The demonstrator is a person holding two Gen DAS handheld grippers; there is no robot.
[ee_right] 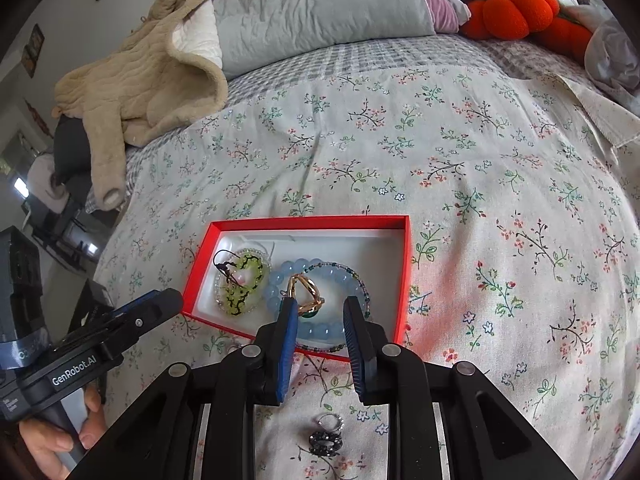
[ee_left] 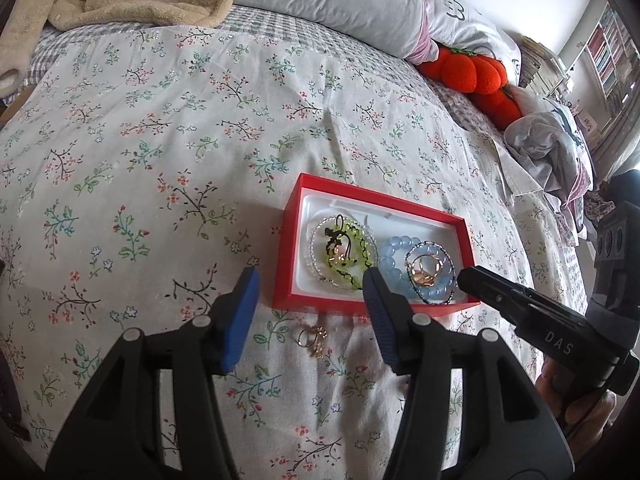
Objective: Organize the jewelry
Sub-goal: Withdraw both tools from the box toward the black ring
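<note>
1. Left gripper (ee_left: 310,304) fingers spread, empty, above small gold-coloured metal rings (ee_left: 313,339) on the floral bedsheet (ee_left: 160,140), just outside the red cardboard box (ee_left: 289,240)
2. Right gripper (ee_right: 320,312) fingers slightly apart over box, nothing pinched
3. Rings probably light, stiff, slippery: pinch across the band

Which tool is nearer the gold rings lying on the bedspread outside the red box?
Left. The left tool hangs open right over the gold rings; the right tool sits further off, above the red cardboard box.
</note>
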